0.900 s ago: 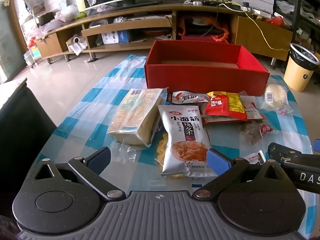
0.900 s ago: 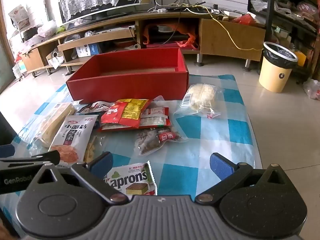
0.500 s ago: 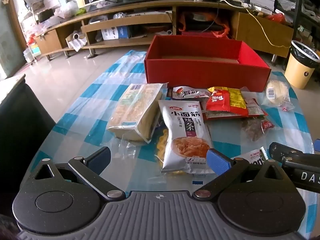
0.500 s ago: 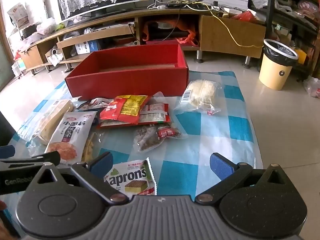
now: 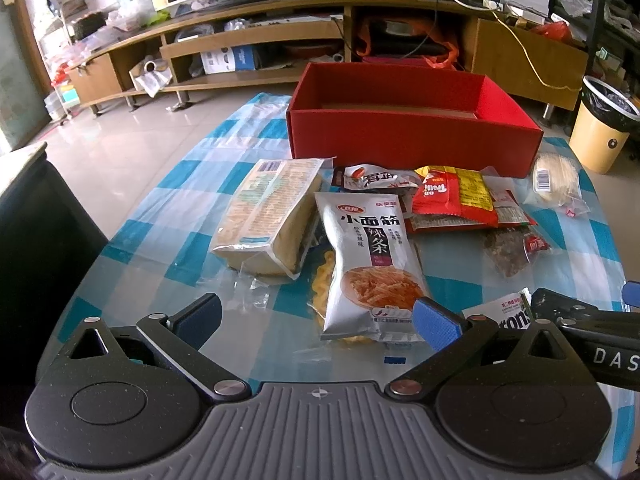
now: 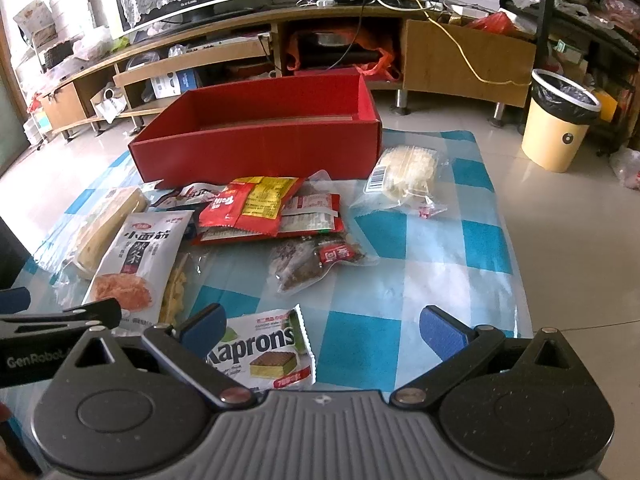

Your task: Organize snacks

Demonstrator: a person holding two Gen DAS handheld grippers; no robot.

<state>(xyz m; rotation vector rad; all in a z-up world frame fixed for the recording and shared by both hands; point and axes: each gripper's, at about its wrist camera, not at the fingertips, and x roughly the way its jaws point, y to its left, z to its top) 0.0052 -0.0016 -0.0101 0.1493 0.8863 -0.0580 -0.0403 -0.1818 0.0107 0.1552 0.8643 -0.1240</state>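
Between right tool point(image 6: 322, 330) fingers, Kaprons packet point(image 6: 266, 350)

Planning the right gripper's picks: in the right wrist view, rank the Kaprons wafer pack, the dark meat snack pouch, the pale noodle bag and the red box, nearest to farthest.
1. Kaprons wafer pack: just ahead of the right gripper, toward its left jaw.
2. Dark meat snack pouch: mid-table, slightly left.
3. Pale noodle bag: farther, ahead-right, beside the box corner.
4. Red box: at the far table edge.
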